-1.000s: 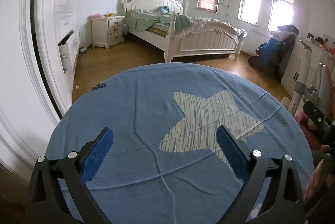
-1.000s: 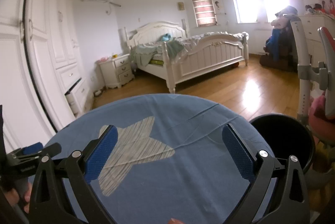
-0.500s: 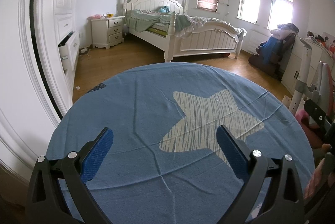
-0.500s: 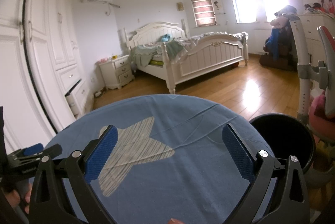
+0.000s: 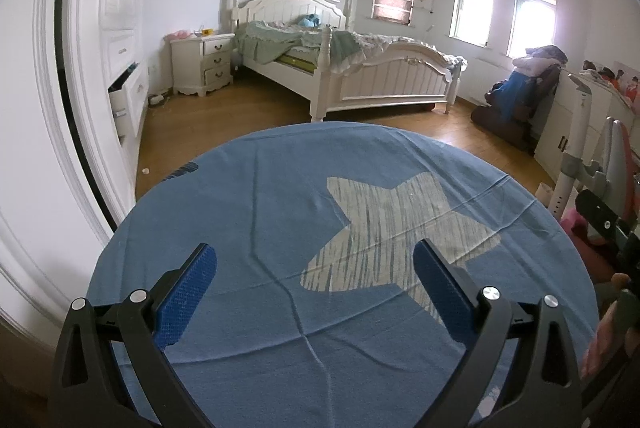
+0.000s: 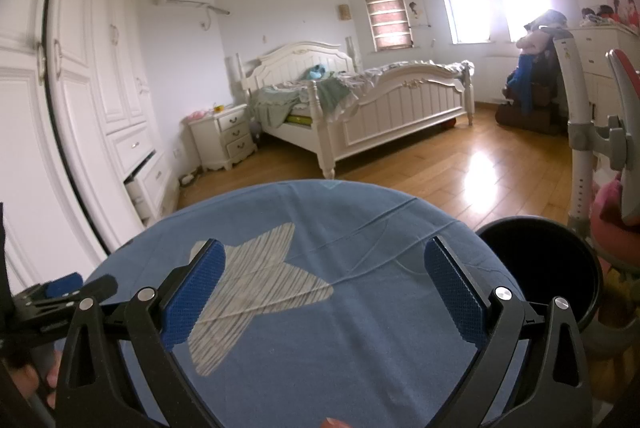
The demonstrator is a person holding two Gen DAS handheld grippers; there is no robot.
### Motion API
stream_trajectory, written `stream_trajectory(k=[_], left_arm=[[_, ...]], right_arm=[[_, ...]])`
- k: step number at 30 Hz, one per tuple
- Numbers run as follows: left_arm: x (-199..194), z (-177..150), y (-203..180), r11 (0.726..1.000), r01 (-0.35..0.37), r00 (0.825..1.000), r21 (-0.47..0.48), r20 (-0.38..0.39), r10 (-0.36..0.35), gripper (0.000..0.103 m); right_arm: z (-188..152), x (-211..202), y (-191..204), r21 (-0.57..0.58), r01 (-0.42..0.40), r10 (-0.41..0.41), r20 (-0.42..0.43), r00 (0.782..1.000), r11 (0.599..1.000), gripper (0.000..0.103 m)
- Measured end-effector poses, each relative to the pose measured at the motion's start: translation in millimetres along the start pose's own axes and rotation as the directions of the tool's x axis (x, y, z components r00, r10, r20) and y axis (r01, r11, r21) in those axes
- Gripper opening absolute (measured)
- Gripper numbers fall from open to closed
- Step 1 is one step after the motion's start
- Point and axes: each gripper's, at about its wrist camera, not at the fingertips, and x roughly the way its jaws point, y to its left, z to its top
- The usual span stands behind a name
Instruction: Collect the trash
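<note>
both tongs are spread wide and hold nothing: the left tongs point(image 5: 316, 292) and the right tongs point(image 6: 324, 286) hover over the round bench point(image 5: 248, 196), which is covered by a blue cloth with a pale striped star point(image 5: 396, 228). no trash shows on the cloth in either view, so the step in hand looks like a search for the next piece, or the bench is already cleared.

to do this well, sweep both cameras across the bench edge and the wooden floor point(image 6: 460, 168) around it, slowly, since small scraps blur in a fisheye. keep the tongs wide until a piece sits squarely between the pads, and come down from above so the cloth is not pinched and dragged.

one candidate: a small white speck point(image 5: 145, 171) lies on the floor by the wardrobe, well apart from the left tongs and beyond the bench rim; it is too small to tell whether it is trash. the black bin point(image 6: 540, 264) stands just beside the bench, to the right of the right tongs, its mouth open and near for a drop.
</note>
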Motion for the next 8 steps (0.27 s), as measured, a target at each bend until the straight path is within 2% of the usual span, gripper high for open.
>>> stream_trajectory(k=[8], left_arm=[[3.3, 2.2, 4.8, 1.000, 0.002, 1.000, 0.000, -0.007, -0.002, 0.098]], right_arm=[[-0.3, -0.1, 0.5, 0.000, 0.000, 0.000, 0.000, 1.000, 1.000, 0.098]])
